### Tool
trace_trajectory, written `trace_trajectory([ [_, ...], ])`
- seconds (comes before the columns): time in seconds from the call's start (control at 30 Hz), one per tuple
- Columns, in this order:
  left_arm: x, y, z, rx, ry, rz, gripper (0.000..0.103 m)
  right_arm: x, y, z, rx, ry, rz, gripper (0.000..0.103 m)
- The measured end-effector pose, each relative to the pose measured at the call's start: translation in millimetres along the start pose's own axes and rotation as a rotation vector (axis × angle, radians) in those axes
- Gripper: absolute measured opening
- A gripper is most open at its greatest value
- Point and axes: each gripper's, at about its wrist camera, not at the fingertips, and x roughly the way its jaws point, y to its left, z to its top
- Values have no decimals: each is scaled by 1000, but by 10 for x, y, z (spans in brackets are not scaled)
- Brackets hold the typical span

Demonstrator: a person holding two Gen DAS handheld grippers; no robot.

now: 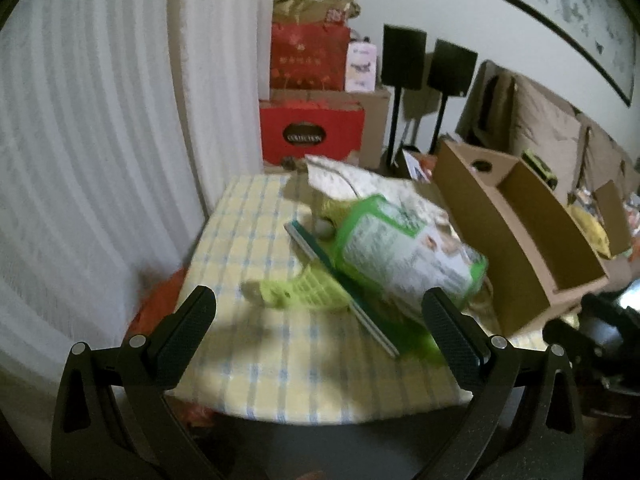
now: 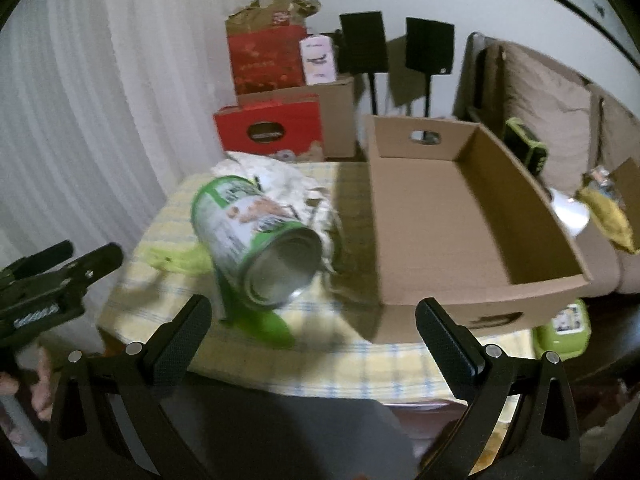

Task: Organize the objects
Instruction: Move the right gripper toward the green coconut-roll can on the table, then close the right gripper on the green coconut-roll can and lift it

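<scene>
- Left gripper (image 1: 320,300) hangs over the near edge of the table (image 1: 256,368), its jaws spread wide with nothing between them
- Right gripper (image 2: 314,308) is likewise spread wide and empty, tilted down over the table's near edge
- A can (image 2: 256,240) with a green-and-white label lies on its side in the middle of the table, its metal end facing the near side
- The can rests on a flat green-edged item (image 1: 340,288); what that item is cannot be told through the blur
- A lime-green mesh piece (image 1: 308,288) lies just left of the can on the checked cloth
- A crumpled white bag (image 1: 352,180) sits behind the can, touching it
- An open cardboard box (image 2: 460,216) stands on the right part of the table, just beside the can; nothing shows inside it
- A green tub (image 2: 564,324) sits low beyond the box's near right corner
- Red boxes (image 1: 312,128) are stacked on the far side by the curtain (image 1: 80,160), with two black speakers (image 1: 428,60) to their right
- In the right wrist view the left gripper shows at the left edge, with a hand (image 2: 40,384) below it
</scene>
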Motion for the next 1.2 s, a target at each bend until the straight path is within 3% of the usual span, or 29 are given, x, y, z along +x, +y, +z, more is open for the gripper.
trace_trajectory([
  [0.27, 331, 153, 220, -50, 29, -79, 103, 180, 105, 115, 11, 18, 34, 103],
  [0.5, 712, 129, 394, -86, 81, -239, 103, 353, 188, 168, -17, 26, 29, 101],
  [0.73, 993, 73, 532, -73, 102, -298, 103, 514, 271, 210, -46, 33, 58, 99],
  [1.03, 1285, -38, 552, -37, 158, -310, 103, 769, 298, 210, -22, 82, 98, 100],
  [1.2, 1441, -82, 525, -30, 194, -366, 103, 862, 332, 174, -29, 102, 104, 100],
])
